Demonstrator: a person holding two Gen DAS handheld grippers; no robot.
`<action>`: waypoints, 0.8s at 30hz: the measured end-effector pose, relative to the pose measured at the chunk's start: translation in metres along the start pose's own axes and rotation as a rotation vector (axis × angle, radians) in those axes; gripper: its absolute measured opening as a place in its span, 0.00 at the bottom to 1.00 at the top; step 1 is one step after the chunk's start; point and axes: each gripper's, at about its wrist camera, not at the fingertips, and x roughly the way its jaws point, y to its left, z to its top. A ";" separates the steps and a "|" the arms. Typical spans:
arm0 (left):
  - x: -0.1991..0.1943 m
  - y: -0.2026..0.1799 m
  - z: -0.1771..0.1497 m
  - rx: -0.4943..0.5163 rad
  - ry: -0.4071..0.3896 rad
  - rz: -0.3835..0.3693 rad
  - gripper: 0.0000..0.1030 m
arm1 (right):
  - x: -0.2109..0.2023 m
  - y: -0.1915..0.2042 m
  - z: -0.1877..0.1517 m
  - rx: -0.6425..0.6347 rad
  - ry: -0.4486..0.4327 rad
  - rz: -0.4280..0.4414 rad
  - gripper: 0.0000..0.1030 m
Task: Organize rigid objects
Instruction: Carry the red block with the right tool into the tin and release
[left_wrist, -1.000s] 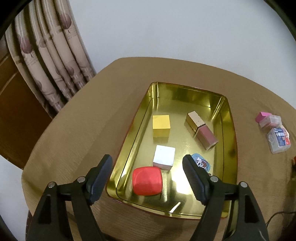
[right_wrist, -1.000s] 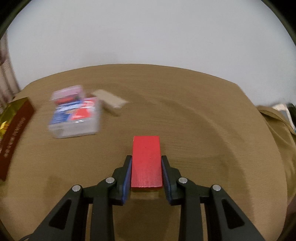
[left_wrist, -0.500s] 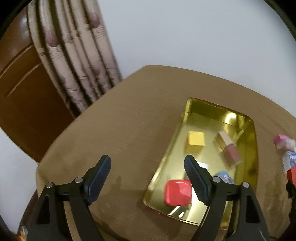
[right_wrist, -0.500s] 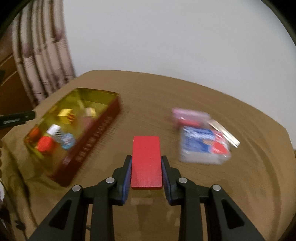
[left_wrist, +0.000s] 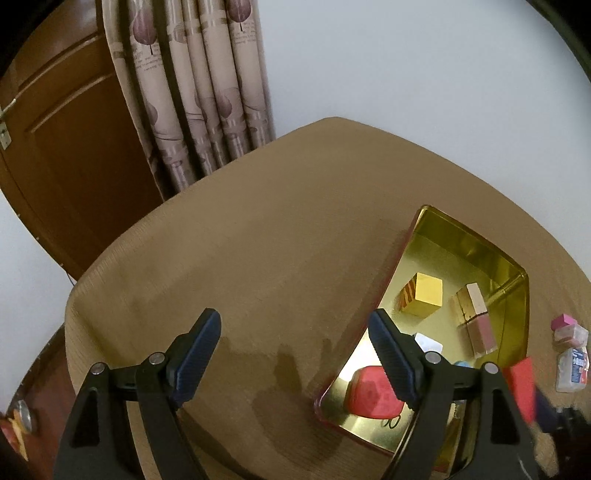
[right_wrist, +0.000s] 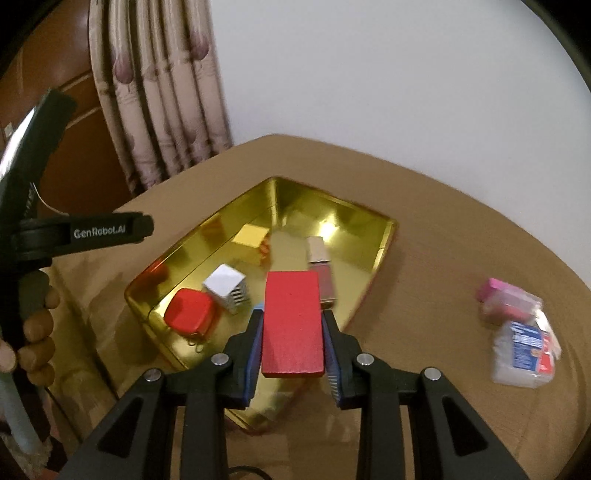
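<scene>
The red block (right_wrist: 291, 325) sits clamped between the blue pads of the right gripper (right_wrist: 291, 345), jaws closed narrow against its two long sides, with most of its length jutting forward past the fingertips and hanging above the near part of the gold tray (right_wrist: 384, 240). It looks like painted wood: stiff, light enough to carry in a pinch, not fragile, its flat parallel faces giving the ribbed pads good purchase, though the smooth paint could slip if the squeeze eases; the hold low on its back end is sound, and I judge a grip nearer the middle would resist tipping better. Ahead of the claw and below the block lie the tray's contents: a red rounded case (right_wrist: 190, 312) to the left front, a white striped cube (right_wrist: 225, 286) just beyond it, a pink and gold lipstick-like box (right_wrist: 323, 269) straight ahead, and a gold cube (left_wrist: 424, 293) further in. Well off to the right of the claw, on the brown table (right_wrist: 424, 221), rest a pink-capped clear box (right_wrist: 509, 299) and a clear packet with a blue label (right_wrist: 524, 354), touching or nearly so. The left gripper (left_wrist: 295, 350) hovers with jaws spread wide and nothing between them, over bare table just left of the tray; a hand (right_wrist: 35, 332) grips its handle. The drop spot looks free between the case and the tray's near wall
</scene>
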 end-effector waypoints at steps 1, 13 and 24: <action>0.000 0.000 0.000 0.000 -0.001 0.000 0.77 | 0.010 0.003 0.000 -0.001 0.006 0.003 0.29; 0.007 -0.004 0.001 -0.004 0.015 -0.008 0.77 | 0.034 0.006 -0.009 -0.019 0.049 -0.007 0.29; 0.010 -0.013 -0.004 0.006 0.016 -0.009 0.77 | 0.037 0.005 -0.009 -0.004 0.052 -0.006 0.30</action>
